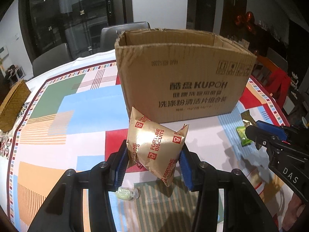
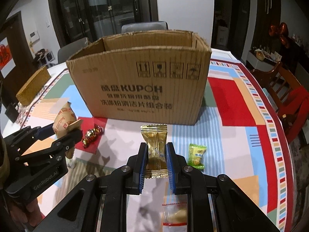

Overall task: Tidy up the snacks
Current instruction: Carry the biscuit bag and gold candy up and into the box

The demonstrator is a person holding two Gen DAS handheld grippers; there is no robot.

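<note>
My left gripper (image 1: 153, 152) is shut on a gold Fortune Biscuits packet (image 1: 154, 145), held off the table in front of an open cardboard box (image 1: 183, 85). My right gripper (image 2: 156, 154) is shut on a small gold snack packet (image 2: 155, 150), also lifted before the cardboard box (image 2: 143, 89). In the right wrist view the left gripper (image 2: 63, 133) shows at the left with the Fortune Biscuits packet (image 2: 63, 121). In the left wrist view the right gripper (image 1: 255, 135) enters from the right with the gold snack packet (image 1: 248, 119).
On the patterned tablecloth (image 2: 231, 100) lie a green candy packet (image 2: 196, 155), a red-gold wrapped candy (image 2: 92, 134), a clear bag with a red strip (image 2: 174, 214) and a pale wrapped sweet (image 1: 127, 193). A woven basket (image 1: 13, 108) stands at the left; chairs (image 1: 123, 32) ring the table.
</note>
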